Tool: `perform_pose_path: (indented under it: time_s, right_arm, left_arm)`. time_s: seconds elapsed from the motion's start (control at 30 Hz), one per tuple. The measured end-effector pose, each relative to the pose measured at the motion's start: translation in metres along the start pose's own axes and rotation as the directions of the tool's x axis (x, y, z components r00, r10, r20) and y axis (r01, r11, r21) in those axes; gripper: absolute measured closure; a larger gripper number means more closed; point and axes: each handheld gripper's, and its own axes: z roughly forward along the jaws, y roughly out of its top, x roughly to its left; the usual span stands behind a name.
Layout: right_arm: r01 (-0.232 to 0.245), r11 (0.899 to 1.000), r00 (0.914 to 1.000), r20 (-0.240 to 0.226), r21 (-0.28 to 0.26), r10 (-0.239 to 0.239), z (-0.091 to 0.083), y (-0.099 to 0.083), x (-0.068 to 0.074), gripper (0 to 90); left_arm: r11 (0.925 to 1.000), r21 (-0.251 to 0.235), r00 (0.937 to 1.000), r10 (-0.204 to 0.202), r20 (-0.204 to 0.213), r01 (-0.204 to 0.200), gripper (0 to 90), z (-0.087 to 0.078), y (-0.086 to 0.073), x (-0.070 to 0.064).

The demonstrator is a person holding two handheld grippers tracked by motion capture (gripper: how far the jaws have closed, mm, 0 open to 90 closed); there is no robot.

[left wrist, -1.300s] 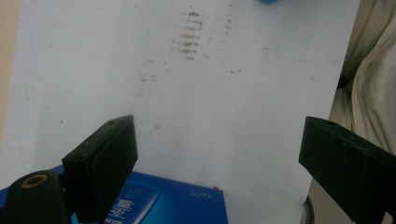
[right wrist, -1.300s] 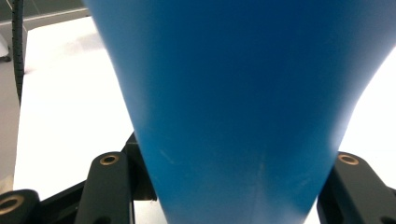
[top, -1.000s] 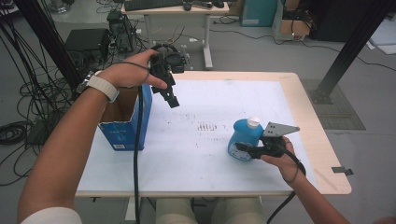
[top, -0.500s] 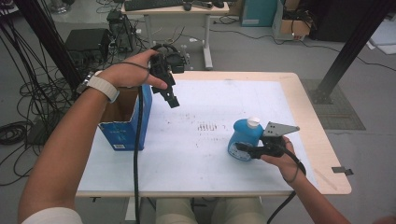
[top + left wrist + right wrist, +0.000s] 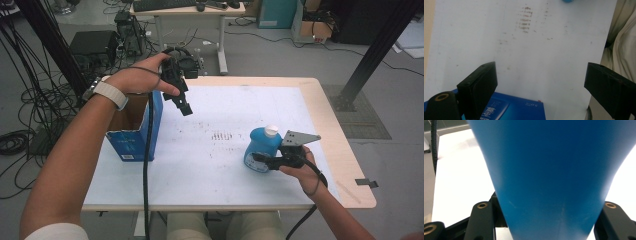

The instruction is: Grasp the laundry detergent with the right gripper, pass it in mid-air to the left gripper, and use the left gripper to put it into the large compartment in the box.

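blue box (image 5: 506, 110) print, seemingly unreadable

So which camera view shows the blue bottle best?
The high view: the whole blue bottle with its white cap stands on the table, at the right gripper. The right gripper view gives a close blue wall between the jaws; the left gripper view catches a sliver at the top edge.

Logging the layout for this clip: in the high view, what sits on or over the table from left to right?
Open blue cardboard box → left gripper → blue bottle with white cap → right gripper.
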Motion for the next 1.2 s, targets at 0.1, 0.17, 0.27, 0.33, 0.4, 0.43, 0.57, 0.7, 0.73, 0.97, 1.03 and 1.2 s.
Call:
perform_pose_path:
  time_s: [0.1, 0.17, 0.27, 0.33, 0.4, 0.43, 0.57, 0.7, 0.73, 0.97, 1.03, 1.2]
  right_arm:
    - [0.010, 1.000, 1.0000, 0.000, -0.005, -0.010, 0.0005, 0.0002, -0.0006, 42.2]
    - [-0.005, 1.000, 1.0000, 0.000, 0.002, 0.005, -0.0002, -0.0002, 0.0004, 42.2]
    - [-0.005, 1.000, 1.0000, 0.003, 0.004, 0.005, -0.0004, -0.0002, 0.0005, 42.2]
    - [-0.006, 1.000, 1.0000, 0.003, 0.005, 0.006, -0.0004, -0.0002, 0.0006, 42.2]
    - [-0.006, 1.000, 1.0000, 0.003, 0.004, 0.006, -0.0004, -0.0002, 0.0005, 42.2]
    - [-0.008, 1.000, 1.0000, 0.001, 0.001, 0.008, -0.0001, -0.0002, 0.0005, 42.2]
    - [0.012, 1.000, 0.9999, -0.004, -0.010, -0.012, 0.0010, -0.0001, -0.0010, 42.2]
    - [0.021, 1.000, 0.9998, -0.005, -0.009, -0.021, 0.0005, -0.0006, -0.0019, 42.2]
    - [0.025, 1.000, 0.9997, -0.006, -0.012, -0.025, 0.0009, -0.0005, -0.0021, 42.2]
    - [0.025, 1.000, 0.9997, -0.005, -0.011, -0.025, 0.0008, -0.0004, -0.0022, 42.2]
    - [0.024, 1.000, 0.9997, -0.005, -0.011, -0.024, 0.0009, -0.0003, -0.0022, 42.2]
    - [0.023, 1.000, 0.9997, -0.008, -0.012, -0.023, 0.0010, -0.0004, -0.0023, 42.1]
  left_arm:
    - [1.0000, 0.000, 1.0000, -0.001, 0.000, 0.001, 11.6, 0.0000, 0.0001, -0.0002]
    - [1.0000, -0.001, 1.0000, 0.000, -0.001, 0.000, 11.7, -0.0001, 0.0000, -0.0002]
    - [1.0000, -0.001, 1.0000, 0.001, 0.000, -0.001, 11.7, -0.0002, 0.0000, -0.0004]
    - [1.0000, -0.001, 1.0000, 0.000, 0.000, 0.000, 11.7, -0.0003, 0.0000, -0.0004]
    - [1.0000, -0.002, 1.0000, 0.000, 0.000, 0.000, 11.7, -0.0002, 0.0001, -0.0005]
    - [1.0000, -0.002, 1.0000, -0.002, -0.001, 0.002, 11.7, -0.0001, 0.0002, -0.0007]
    - [1.0000, -0.004, 1.0000, -0.003, -0.001, 0.003, 11.7, 0.0001, 0.0003, -0.0009]
    - [1.0000, -0.007, 1.0000, -0.003, 0.004, 0.003, 11.7, 0.0010, 0.0001, -0.0004]
    - [1.0000, -0.002, 1.0000, 0.001, 0.001, -0.001, 11.7, 0.0006, 0.0003, -0.0001]
    - [1.0000, -0.001, 1.0000, 0.002, 0.001, -0.002, 11.6, 0.0017, 0.0006, 0.0002]
    - [1.0000, -0.002, 1.0000, 0.002, 0.001, -0.002, 11.6, 0.0017, 0.0007, 0.0002]
    - [1.0000, -0.002, 1.0000, 0.003, 0.001, -0.003, 11.6, 0.0015, 0.0006, 0.0003]
